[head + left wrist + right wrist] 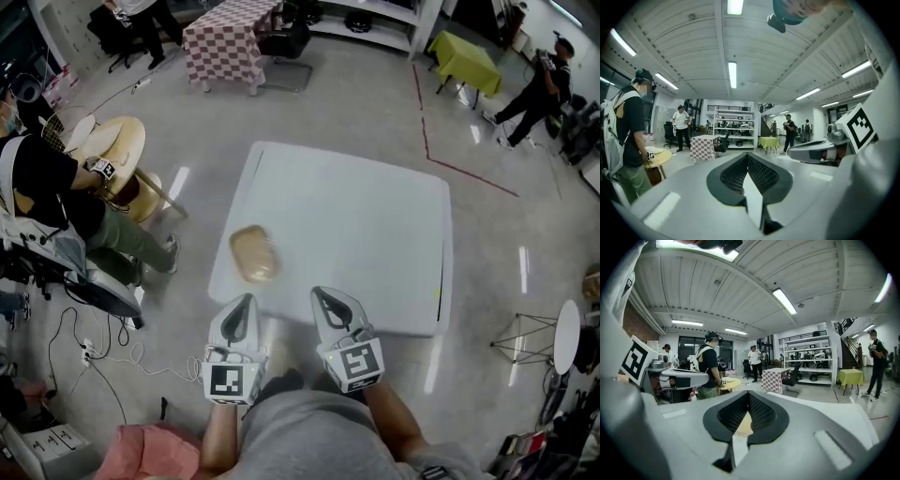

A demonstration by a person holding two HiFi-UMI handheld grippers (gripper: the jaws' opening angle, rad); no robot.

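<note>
**Left tool** (246,300): lower centre-left of the head view, over the near edge of the desk (356,225). In the left gripper view its tips (747,155) meet, closed on nothing; only white desk surface shows through the slit below them. A marker cube (226,381) sits on its rear.

**Right tool** (320,294): lower centre, just right of the left tool, also at the desk's near edge and angled slightly to the upper left. In the right gripper view its tips (749,394) meet, so it is closed and empty. A marker cube (355,362) sits on its rear.

**Tan lump** (253,253): rounded, like a bread roll, it lies bare on the desk's lower-left part. It is directly above the left tool's tips in the frame, near but apart. It also shows as a tan patch (742,423) through the slit of the right tool's closed jaws, beyond them and not held.

**Desk**: white, square, centre of the frame, carrying only the tan lump.

**Surroundings:**
- Round wooden table (117,141), upper left, with a seated person (42,183) beside it.
- Checkered table (225,37), top.
- Green table (464,58), upper right.
- Cables (94,356) on the floor, lower left.
</note>
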